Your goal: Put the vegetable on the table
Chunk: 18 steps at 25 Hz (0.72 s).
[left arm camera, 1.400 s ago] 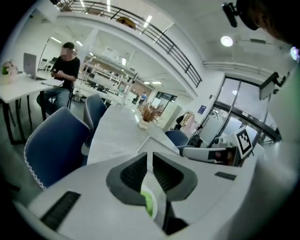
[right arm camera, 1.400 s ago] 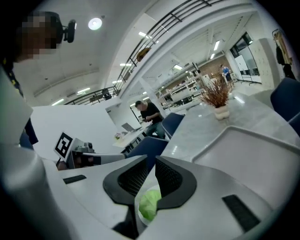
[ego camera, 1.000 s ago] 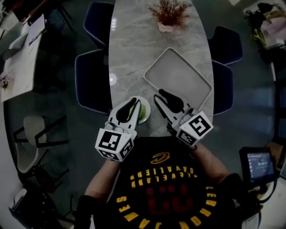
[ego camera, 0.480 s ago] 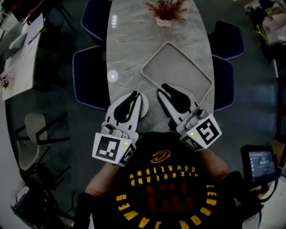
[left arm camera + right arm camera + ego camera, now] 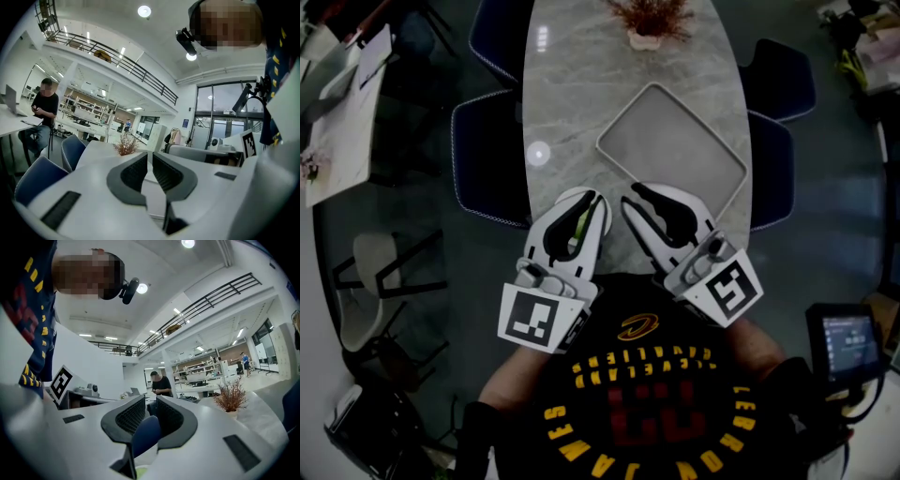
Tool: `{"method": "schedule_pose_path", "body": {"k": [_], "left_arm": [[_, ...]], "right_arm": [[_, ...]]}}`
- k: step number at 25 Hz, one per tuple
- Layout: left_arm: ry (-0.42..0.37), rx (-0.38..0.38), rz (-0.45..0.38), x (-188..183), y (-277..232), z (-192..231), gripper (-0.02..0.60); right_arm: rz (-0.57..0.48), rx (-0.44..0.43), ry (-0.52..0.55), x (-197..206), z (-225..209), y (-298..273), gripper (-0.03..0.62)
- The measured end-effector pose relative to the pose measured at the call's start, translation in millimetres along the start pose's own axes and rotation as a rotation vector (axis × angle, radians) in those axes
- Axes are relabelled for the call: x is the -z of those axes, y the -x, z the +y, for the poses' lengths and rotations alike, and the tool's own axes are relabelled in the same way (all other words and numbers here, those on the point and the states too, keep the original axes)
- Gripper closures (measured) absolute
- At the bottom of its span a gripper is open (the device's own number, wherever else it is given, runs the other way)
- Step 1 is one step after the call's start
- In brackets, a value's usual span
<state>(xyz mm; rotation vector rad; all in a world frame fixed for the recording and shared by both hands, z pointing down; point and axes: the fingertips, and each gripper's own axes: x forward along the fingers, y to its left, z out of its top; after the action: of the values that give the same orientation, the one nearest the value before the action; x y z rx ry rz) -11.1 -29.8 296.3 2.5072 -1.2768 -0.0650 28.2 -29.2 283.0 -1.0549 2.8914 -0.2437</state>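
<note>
Left gripper view: left gripper (image 5: 150, 158) jaws narrowly parted, empty; right gripper (image 5: 151, 401) jaws likewise, gripping nothing.

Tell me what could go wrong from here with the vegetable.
The left gripper covers most of the vegetable, and its own camera looks across the table, so a grasp could miss. The plate lies near the table's near edge; a nudge might tip it off. The right gripper is close beside and could collide.

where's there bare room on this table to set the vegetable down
Bare table left of the tray, between plant and plate; the tray looks empty too. Crowded at the near end: plate, left hand-held gripper, right hand-held gripper.
</note>
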Motion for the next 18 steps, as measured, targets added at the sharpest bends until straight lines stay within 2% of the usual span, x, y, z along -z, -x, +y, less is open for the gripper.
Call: {"method": "schedule_pose_path", "body": {"k": [10,18], "left_arm": [[-0.039,0.024,0.017,2.7,-0.2,-7.1,0.546],[-0.039,0.03,0.028,4.0,-1.1,-4.5,0.546]], "right_arm": [[0.007,-0.021,0.016,1.0,4.3,2.6,0.514],[0.01,-0.02,0.013,1.7,2.3,-0.1,0.514]]}}
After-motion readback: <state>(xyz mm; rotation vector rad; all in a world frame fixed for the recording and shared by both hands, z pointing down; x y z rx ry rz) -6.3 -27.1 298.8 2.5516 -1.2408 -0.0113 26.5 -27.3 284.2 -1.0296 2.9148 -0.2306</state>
